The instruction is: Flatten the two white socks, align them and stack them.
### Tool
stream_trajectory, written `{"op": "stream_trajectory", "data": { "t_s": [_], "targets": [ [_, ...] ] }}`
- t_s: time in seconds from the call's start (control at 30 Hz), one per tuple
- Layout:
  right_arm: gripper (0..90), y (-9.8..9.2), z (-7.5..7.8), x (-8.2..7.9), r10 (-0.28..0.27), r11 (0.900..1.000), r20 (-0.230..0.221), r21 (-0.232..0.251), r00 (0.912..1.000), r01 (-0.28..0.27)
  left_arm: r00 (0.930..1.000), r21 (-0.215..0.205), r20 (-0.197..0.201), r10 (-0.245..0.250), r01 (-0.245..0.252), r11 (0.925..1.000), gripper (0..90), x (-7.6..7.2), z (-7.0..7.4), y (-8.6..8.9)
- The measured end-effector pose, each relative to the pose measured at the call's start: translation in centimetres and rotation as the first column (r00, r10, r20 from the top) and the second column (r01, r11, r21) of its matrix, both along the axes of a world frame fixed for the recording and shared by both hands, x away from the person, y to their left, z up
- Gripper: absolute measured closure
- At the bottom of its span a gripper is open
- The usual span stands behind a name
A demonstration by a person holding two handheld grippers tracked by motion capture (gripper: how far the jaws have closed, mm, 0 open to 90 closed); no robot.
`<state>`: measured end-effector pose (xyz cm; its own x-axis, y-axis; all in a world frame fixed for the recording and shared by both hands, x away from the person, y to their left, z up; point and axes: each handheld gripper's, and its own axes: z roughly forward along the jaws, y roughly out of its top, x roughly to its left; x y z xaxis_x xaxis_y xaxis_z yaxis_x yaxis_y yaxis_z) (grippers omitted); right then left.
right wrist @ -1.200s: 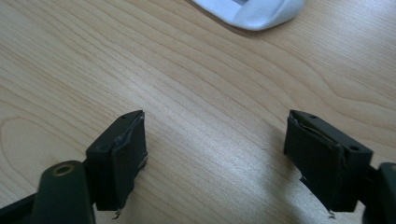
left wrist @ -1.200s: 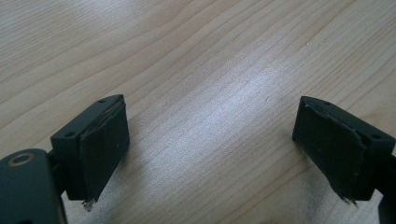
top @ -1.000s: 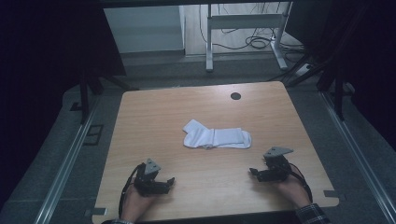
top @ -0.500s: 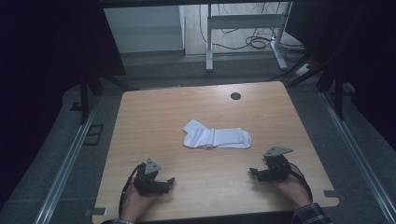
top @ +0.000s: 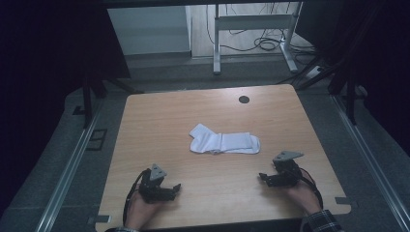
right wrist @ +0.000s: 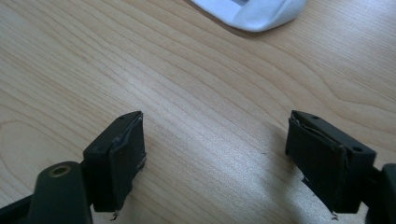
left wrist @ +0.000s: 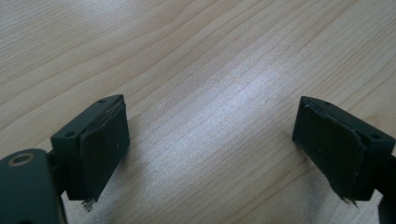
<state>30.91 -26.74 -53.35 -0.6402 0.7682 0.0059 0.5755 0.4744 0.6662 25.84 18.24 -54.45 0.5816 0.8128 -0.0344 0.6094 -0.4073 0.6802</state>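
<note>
Left tool [top: 175, 187] and right tool [top: 263, 177]: black, each topped by a grey three-cornered plate, black cables trailing; worn pads [left wrist: 105, 149], screw holes. Plaid sleeve [top: 320, 222] lower right.

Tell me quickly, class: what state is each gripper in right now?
Left gripper: open, holding nothing, bare light wooden table between its jaws.
Right gripper: open, holding nothing; the white fabric sock lies beyond it, untouched.

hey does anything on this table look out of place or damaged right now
Mostly tidy. The white socks lie flat mid-table, apart from both open grippers. One oddity: the left gripper and the right gripper have worn pads, with frayed, peeling edges at their tips. The table shows no spill.
</note>
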Motion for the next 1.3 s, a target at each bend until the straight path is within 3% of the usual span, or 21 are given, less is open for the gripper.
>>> {"op": "stream_trajectory", "data": {
  "t_s": [0.1,0.37,0.53,0.8,1.3],
  "targets": [
    [24.7,0.0,0.1,0.0,0.003,1.000,-0.005,0.005,1.0000,-0.003,1.0000,0.000,0.000,0.000,0.000,1.0000,10.8,0.0,0.0,0.0],
    [23.2,0.3,0.8,0.1,-0.005,0.999,-0.012,0.033,0.9999,0.005,1.0000,0.000,0.000,-0.001,0.001,1.0000,10.8,0.0,0.0,0.0],
    [20.5,0.6,1.0,0.1,0.005,1.000,-0.002,0.011,1.0000,-0.005,1.0000,0.001,0.001,-0.002,0.002,1.0000,10.8,0.0,0.0,0.0],
    [31.4,0.9,1.5,0.6,0.004,1.000,0.009,0.016,1.0000,-0.004,1.0000,0.001,0.001,-0.002,0.002,1.0000,10.8,0.1,0.0,0.0],
    [40.6,1.8,2.4,1.8,0.009,1.000,0.018,0.029,0.9998,-0.010,1.0000,0.002,0.001,0.000,0.000,1.0000,10.8,0.1,0.0,0.0]
  ]
}}
